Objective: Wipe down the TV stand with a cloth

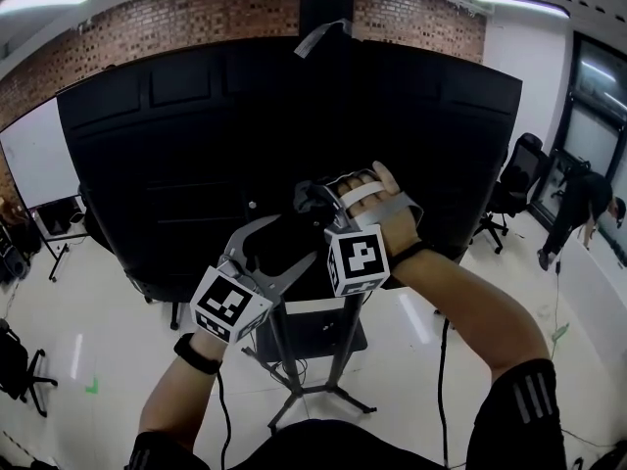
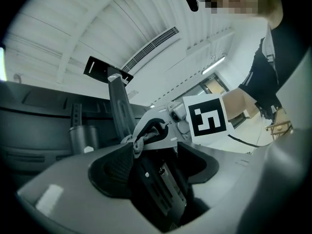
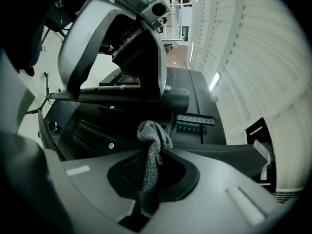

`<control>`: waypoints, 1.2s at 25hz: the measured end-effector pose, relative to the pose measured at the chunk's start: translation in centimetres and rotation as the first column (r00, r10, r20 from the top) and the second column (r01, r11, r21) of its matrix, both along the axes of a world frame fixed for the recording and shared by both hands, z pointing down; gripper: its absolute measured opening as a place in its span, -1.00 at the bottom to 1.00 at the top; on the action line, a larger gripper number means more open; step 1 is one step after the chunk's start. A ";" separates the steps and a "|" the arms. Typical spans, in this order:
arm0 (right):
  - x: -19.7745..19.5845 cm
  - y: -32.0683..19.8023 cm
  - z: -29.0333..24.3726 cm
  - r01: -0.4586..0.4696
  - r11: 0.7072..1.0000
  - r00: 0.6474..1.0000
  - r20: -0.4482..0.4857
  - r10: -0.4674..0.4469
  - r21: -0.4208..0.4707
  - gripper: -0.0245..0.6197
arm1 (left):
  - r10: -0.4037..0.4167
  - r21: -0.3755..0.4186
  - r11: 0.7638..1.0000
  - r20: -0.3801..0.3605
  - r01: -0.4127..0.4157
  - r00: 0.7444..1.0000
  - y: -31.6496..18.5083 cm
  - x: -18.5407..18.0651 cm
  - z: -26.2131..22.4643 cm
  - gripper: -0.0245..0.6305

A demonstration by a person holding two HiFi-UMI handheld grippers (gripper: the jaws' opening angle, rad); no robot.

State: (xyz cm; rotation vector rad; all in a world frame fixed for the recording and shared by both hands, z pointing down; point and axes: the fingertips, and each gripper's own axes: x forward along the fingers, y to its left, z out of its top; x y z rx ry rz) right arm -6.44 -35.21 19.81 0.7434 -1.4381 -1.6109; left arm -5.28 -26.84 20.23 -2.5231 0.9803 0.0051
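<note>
The crumpled grey knitted cloth (image 3: 152,143) sits pinched between the jaws of the right gripper (image 3: 154,179), which are closed narrowly on its lower end. Its loose upper bunch stands up out of the pads towards 12 o'clock. In the left gripper view the same cloth (image 2: 140,143) shows at the tip of the right gripper, with that gripper's white marker cube (image 2: 207,118) at 2 o'clock from it.

The left gripper (image 2: 158,172) has its jaws spread wide. A black slotted metal part (image 2: 163,199) lies in the gap between them; whether the pads touch it cannot be told. In the head view the left gripper (image 1: 269,253) is raised in front of the person, with the right hand (image 1: 380,209) and its gripper just beside it at 1 o'clock.

Both grippers are held up against the back of the large black flat-screen TV (image 1: 196,145), which fills the middle of the head view. The black metal TV stand (image 1: 309,360) lies at 6 o'clock below the grippers, its legs splayed on the pale glossy floor (image 1: 108,321).

A red brick wall (image 1: 196,18) runs across at 12 o'clock, black office chairs (image 1: 514,179) stand at 3 o'clock, and a person in dark clothes (image 1: 586,204) bends over further out at 3 o'clock.
</note>
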 end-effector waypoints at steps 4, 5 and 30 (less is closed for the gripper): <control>0.2 -0.2 3.0 -0.016 0.999 1.000 -0.010 0.015 -0.033 -0.86 | 0.001 -0.036 0.999 -0.010 -0.001 1.000 0.0 -0.5 2.0 0.02; 0.2 -0.2 3.7 -0.020 0.999 1.000 -0.016 0.019 -0.031 -0.86 | -0.001 -0.042 0.999 -0.009 0.001 1.000 0.0 -0.6 2.5 0.02; 0.0 0.2 18.4 -0.093 0.986 0.995 -0.048 0.087 -0.136 -0.86 | 0.038 -0.232 0.972 -0.014 -0.040 0.999 0.7 -0.7 12.5 0.02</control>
